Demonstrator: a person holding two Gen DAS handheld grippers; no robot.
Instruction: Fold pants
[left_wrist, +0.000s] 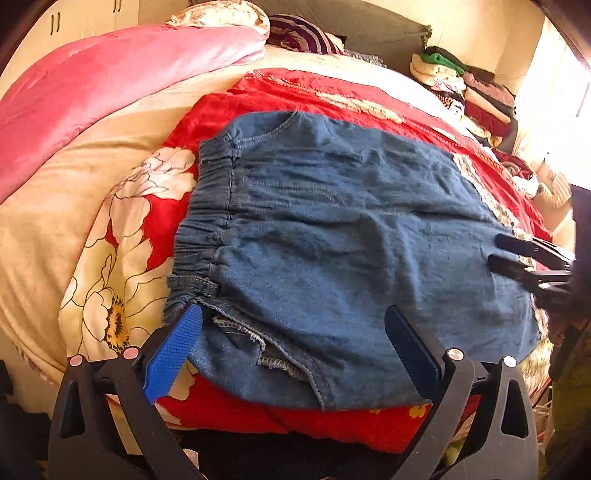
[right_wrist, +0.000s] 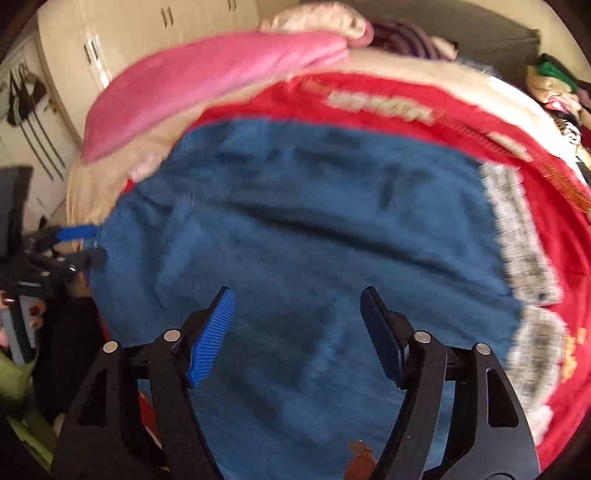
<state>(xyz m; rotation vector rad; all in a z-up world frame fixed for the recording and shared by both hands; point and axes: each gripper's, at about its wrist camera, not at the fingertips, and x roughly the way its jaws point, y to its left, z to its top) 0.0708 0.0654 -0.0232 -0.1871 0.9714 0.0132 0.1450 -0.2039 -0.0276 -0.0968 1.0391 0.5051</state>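
Pants (left_wrist: 332, 229) folded on red bedspread (left_wrist: 295, 92); pink quilt (left_wrist: 110, 85) at 10 o'clock; both tongs (left_wrist: 295, 332) (right_wrist: 297, 325) apart; right view blurred.

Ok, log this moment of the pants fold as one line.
stage: pants folded flat on red floral bedspread | left gripper: open, near edge | right gripper: open, above denim | grasp: none

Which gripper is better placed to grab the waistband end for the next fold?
Left. The left gripper is open right by the elastic waistband of the pants; the right gripper hangs open over mid-fabric.
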